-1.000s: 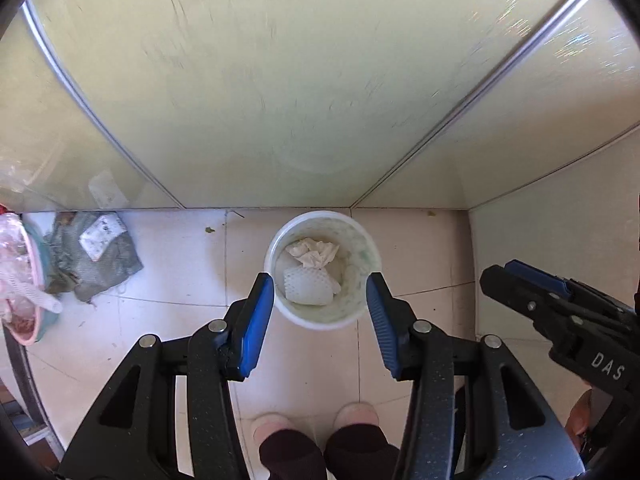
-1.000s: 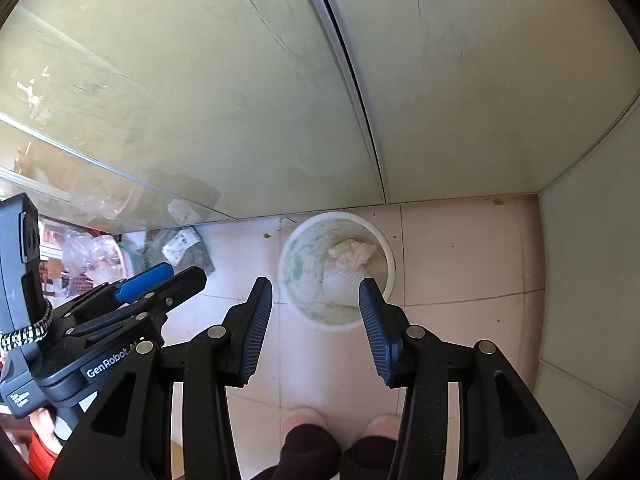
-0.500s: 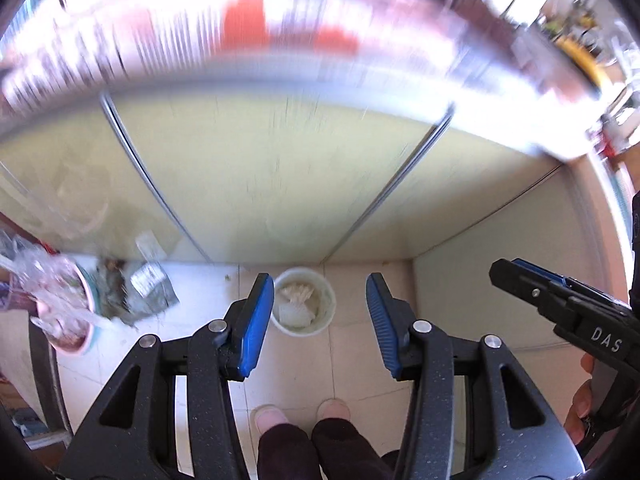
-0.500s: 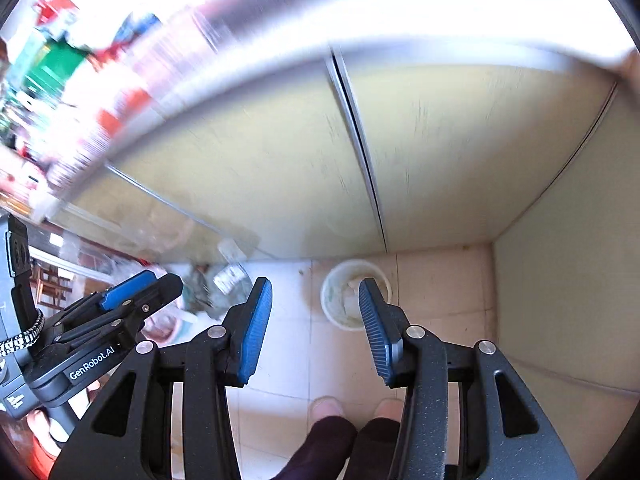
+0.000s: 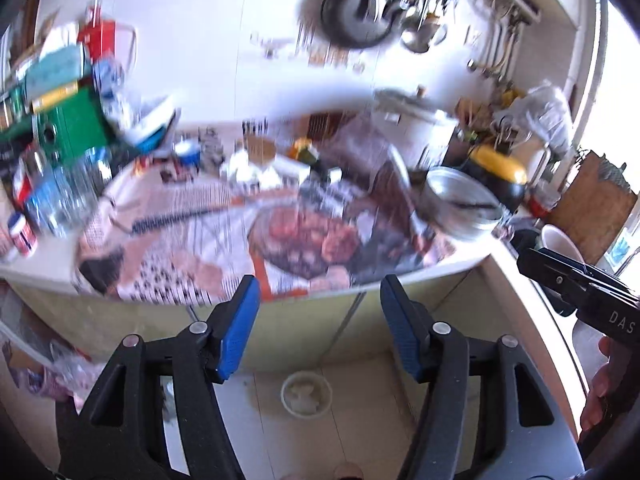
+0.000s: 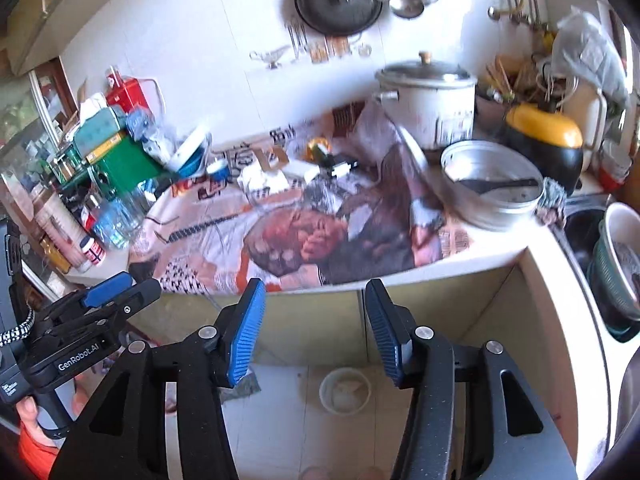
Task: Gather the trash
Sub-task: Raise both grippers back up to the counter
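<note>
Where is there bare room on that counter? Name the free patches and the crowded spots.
Little bare countertop: a white strip between the newspaper sheet and metal basin, and a corner patch below the bottles. The back is crowded around the rice cooker. The floor around the bin is freer.

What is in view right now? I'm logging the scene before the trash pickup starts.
Trash bucket: one, white, on the floor below the counter, paper inside.
Printed cloth: one, multicoloured, covering the counter.
Crumpled tissue: one, white, on the cloth.
Rice cooker: one, white with metal lid, back of the counter.
Metal pot: one, silver, in front of the cooker, dark ladle inside.
Green box: one, left of the counter.
Pan: one, black, hanging on the wall.
Left tongs: blue pads, open, empty.
Right tongs: blue pads, open, empty.
</note>
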Demonstrator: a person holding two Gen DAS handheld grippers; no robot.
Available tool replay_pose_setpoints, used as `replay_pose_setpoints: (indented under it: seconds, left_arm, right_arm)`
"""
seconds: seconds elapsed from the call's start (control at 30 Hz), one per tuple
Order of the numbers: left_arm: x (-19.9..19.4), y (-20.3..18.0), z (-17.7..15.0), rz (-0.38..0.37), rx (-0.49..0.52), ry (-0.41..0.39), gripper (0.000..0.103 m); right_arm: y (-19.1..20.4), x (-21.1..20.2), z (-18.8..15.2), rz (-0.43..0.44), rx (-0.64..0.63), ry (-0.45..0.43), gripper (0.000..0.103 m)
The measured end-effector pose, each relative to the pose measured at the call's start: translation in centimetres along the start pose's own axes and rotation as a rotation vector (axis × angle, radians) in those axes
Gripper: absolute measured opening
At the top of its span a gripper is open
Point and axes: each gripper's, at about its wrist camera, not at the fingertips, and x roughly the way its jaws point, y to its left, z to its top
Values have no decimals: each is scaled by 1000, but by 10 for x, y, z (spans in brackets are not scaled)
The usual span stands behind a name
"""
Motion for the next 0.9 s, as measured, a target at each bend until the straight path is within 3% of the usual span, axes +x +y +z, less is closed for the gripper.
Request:
replay_pose_setpoints:
  seconds: [0.2, 0.27, 0.33, 0.57, 0.9]
  left_arm:
    - [-43, -8, 36, 15, 60, -142, 76]
    - [-46, -9, 44, 25, 68, -163, 89]
    - [-45, -11, 52, 43, 80, -186, 93]
    - [0, -17, 83, 97, 84, -188, 95]
    - [96, -10, 151, 178, -48, -125, 95]
  right_arm:
    - [21, -41, 35, -65, -55, -172, 63]
    - [23, -46, 42, -77, -70, -210, 73]
    - [24, -49, 50, -89, -84, -240, 80]
    - [3, -21, 83, -49, -91, -260, 85]
    - [-44, 56, 156, 39, -141, -178, 85]
